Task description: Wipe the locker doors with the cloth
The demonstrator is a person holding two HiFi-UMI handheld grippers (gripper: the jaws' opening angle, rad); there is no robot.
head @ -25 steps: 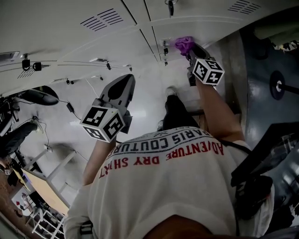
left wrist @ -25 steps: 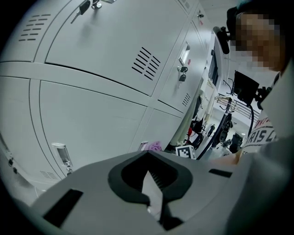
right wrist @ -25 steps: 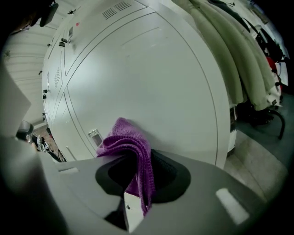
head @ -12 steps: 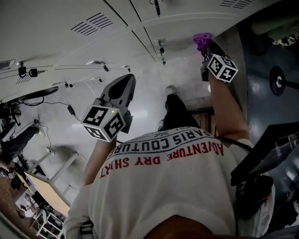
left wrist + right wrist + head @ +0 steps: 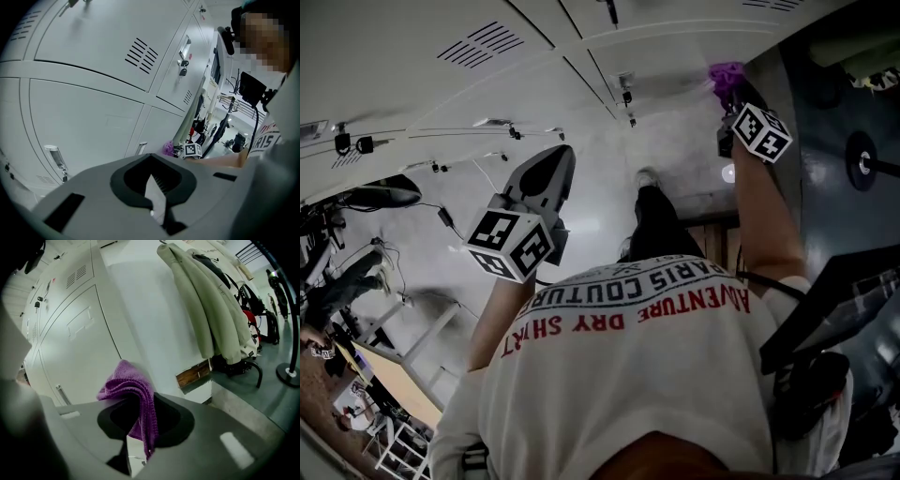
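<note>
As I stood close against the bank, my left gripper point(image 5: 546, 174) hung idle nearest to me, jaws pressed together on nothing, pointed at the lower doors and doing no work. It had barely shifted over the last second.

Further out, my right gripper point(image 5: 731, 101) was clamped on the purple cloth point(image 5: 726, 72), a bunched fold standing up out of the jaws and a tail hanging down between them, as the right gripper view showed point(image 5: 133, 390).

Change noted: a second before, the cloth sat near the latch point(image 5: 626, 90) in the middle of the bank; since then it had swept sideways and reached the right-hand edge of the locker doors point(image 5: 487, 84), at the corner where the last door met the plain side panel. I could not tell from any view whether the cloth was pressing on the metal or just off it.

Judgement: that pass along this row looked finished at its right end. Doors toward the left edge and the lower row would still need wiping, so the next stroke would call for a return leftward or a drop down.

Beyond the corner, a pale coat point(image 5: 220, 310) hung just past the panel; overrunning the edge could snag it.
</note>
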